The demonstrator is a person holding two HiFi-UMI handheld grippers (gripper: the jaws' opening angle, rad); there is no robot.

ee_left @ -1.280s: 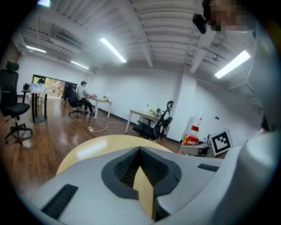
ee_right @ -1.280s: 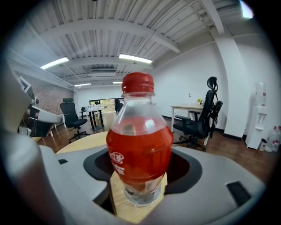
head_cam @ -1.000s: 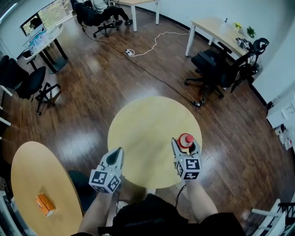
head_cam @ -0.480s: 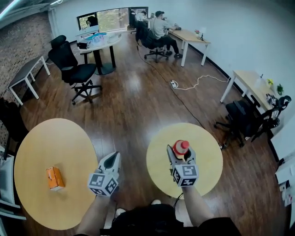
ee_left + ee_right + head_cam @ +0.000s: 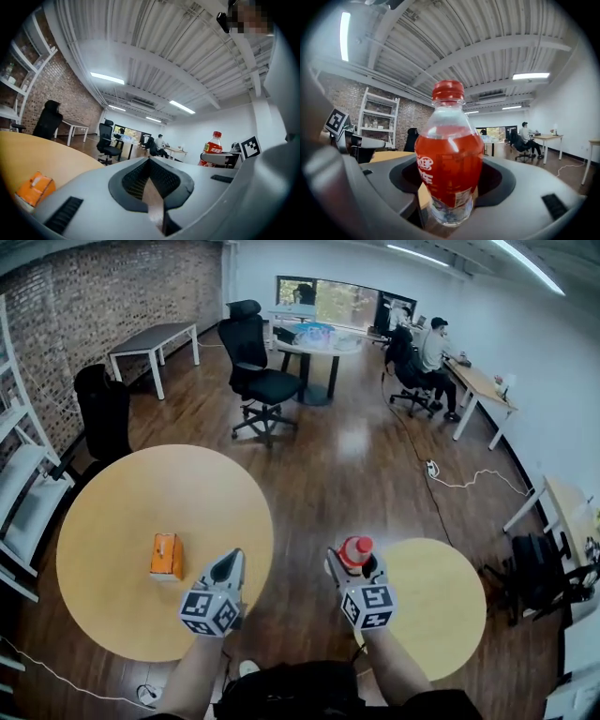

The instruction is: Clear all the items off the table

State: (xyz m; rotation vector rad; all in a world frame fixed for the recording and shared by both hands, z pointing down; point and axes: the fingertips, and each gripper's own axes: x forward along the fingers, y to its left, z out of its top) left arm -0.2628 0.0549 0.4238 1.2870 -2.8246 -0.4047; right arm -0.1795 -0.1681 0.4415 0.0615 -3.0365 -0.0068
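Right tongs point(image 5: 353, 562) clamp upright bottle point(image 5: 449, 159), red drink inside; left tongs point(image 5: 232, 559) closed, empty.

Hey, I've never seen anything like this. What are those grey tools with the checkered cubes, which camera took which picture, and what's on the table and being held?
There is no robot here. A person holds a two-jaw tool in each hand. The wide picture comes from a camera on the person's head, looking down. The other two come from cameras riding on the tools, looking along their jaws. The left hand-held gripper is shut and empty. The right hand-held gripper is clamped on a red drink bottle, held upright above the floor. An orange box lies on the big round table. The marker cubes are part of the tools.
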